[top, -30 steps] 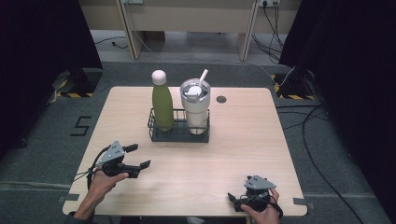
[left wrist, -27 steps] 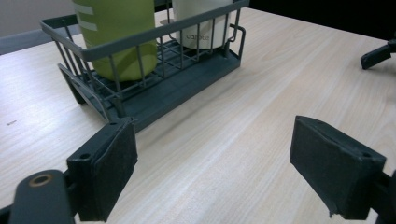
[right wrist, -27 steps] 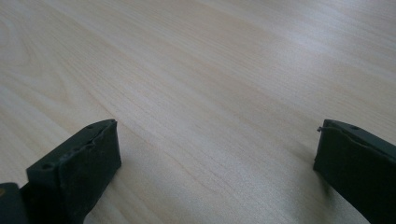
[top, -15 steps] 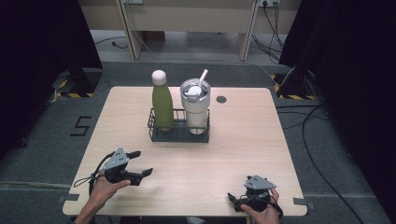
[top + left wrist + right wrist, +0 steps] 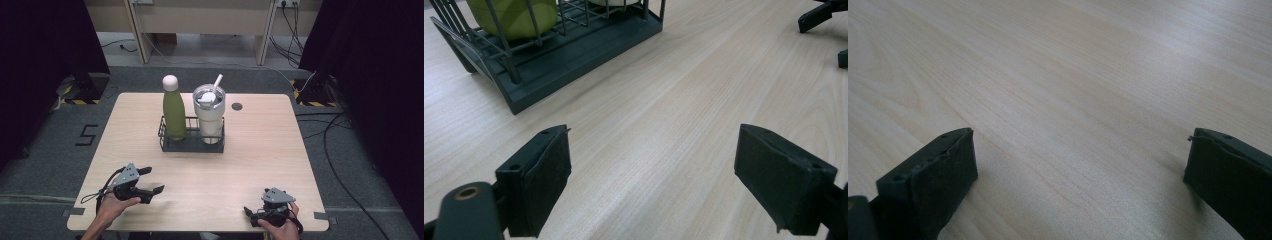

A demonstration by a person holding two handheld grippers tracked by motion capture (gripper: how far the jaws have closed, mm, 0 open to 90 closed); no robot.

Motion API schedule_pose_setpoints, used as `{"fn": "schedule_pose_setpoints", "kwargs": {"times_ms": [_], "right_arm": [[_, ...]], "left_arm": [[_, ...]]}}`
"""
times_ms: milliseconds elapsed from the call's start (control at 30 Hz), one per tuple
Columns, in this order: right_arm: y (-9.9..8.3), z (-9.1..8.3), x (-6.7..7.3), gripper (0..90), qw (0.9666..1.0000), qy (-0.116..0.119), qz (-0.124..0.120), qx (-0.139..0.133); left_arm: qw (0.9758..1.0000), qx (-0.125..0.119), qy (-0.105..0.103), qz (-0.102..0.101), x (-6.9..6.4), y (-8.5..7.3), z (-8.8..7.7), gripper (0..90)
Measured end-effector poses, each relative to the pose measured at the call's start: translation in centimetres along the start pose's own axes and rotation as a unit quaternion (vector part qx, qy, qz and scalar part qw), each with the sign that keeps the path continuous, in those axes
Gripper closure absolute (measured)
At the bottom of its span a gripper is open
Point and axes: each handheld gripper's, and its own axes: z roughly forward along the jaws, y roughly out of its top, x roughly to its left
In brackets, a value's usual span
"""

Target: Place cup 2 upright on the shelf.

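I hold the left gripper [image 5: 153, 181] at the table's [image 5: 260, 150] 7 o'clock corner, jaws wide, gripping nothing. The right gripper [image 5: 248, 214] rests at 5 o'clock, jaws wide, also holding nothing. The wire caddy [image 5: 192, 142] stands at 12 o'clock from both, well apart, carrying the green bottle [image 5: 174, 110] beside the white tumbler [image 5: 209, 116].

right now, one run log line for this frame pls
left gripper: open, empty, near edge | right gripper: open, empty | green bottle and tumbler: upright in wire caddy | table
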Motion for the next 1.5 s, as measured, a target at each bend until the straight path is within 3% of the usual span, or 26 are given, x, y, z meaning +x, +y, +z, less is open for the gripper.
{"fn": "schedule_pose_setpoints", "kwargs": {"times_ms": [867, 1500], "right_arm": [[0.0, 0.0, 0.0, 0.7, 1.0000, 0.000, 0.000, 0.000], [0.0, 0.0, 0.0, 0.6, 1.0000, 0.000, 0.000, 0.000]], "left_arm": [[0.9994, 0.032, -0.009, -0.010, -0.9, -2.3, -0.7, 14.8], [0.9971, 0.076, -0.006, 0.011, -2.1, -3.5, -1.2, 14.9]]}}
